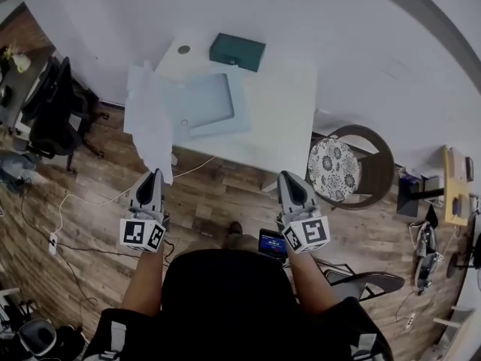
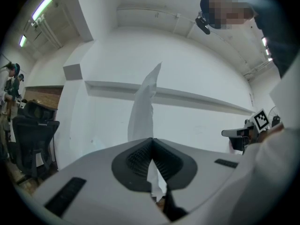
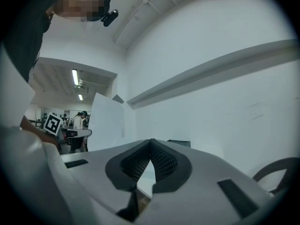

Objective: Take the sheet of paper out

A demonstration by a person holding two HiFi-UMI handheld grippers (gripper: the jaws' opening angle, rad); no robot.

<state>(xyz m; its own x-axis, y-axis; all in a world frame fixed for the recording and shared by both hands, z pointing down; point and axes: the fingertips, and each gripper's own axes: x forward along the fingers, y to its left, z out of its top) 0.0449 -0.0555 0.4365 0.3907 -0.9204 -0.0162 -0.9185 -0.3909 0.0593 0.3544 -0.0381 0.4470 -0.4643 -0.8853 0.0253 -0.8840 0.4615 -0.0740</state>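
Hanging past the left edge of the white table (image 1: 289, 107), the sheet of paper (image 1: 148, 122) is pinched by the left gripper (image 1: 155, 174); that gripper's own view shows the clamp edge-on. The right gripper (image 1: 290, 176) is clenched, empty. Only the head view shows the blue folder (image 1: 214, 104).

Edge of paper (image 2: 142, 108) hidden between left fingers (image 2: 133, 162)

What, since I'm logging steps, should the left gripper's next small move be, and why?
Probably carry the white paper sheet over the white table and lay it down: the left gripper is shut on its edge, and the sheet already looks out of the pale blue plastic folder.
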